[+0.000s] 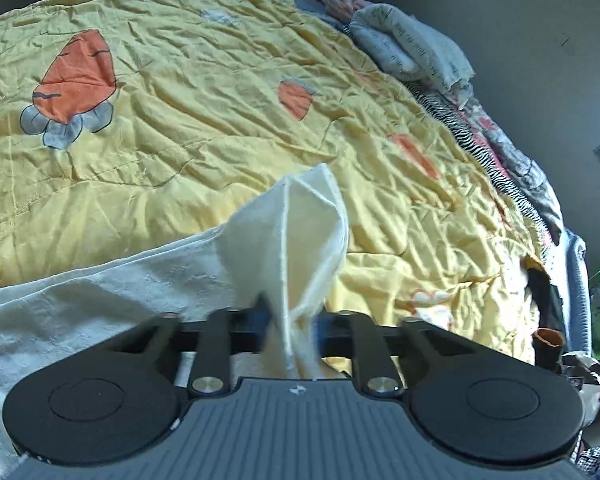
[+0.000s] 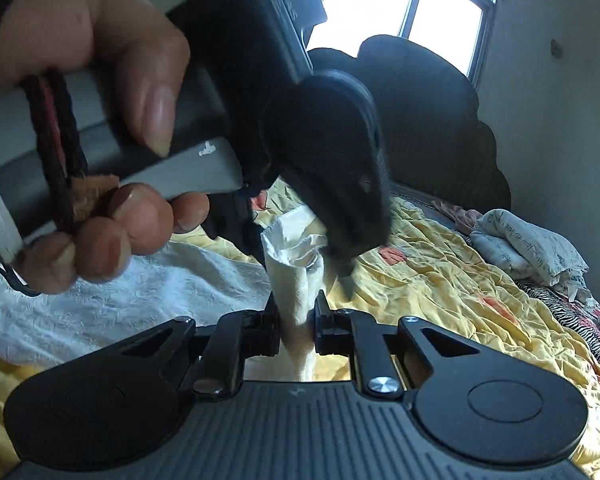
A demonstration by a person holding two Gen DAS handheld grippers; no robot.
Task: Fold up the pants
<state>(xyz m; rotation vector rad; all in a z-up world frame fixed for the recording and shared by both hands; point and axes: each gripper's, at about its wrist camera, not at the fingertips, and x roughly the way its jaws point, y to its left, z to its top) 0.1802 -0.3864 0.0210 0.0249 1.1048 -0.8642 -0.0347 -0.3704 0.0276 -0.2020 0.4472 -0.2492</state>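
Note:
The pants (image 1: 100, 280) are cream-white with an embossed texture and lie on a yellow quilt. In the left wrist view my left gripper (image 1: 292, 320) is shut on a bunched corner of the pants (image 1: 304, 216), which stands up between the jaws. In the right wrist view my right gripper (image 2: 298, 320) is shut on another fold of the pants (image 2: 296, 264). The left gripper (image 2: 332, 248) shows there too, held in a hand just above, pinching the same fabric. The rest of the pants (image 2: 120, 300) spreads away to the left.
The yellow quilt (image 1: 220, 100) with orange carrot prints covers the bed. A rolled pale blanket (image 1: 412, 40) and zebra-striped cloth (image 1: 464, 132) lie along the right edge; the roll also shows in the right wrist view (image 2: 528, 248). A dark headboard (image 2: 428, 120) stands below a window (image 2: 400, 4).

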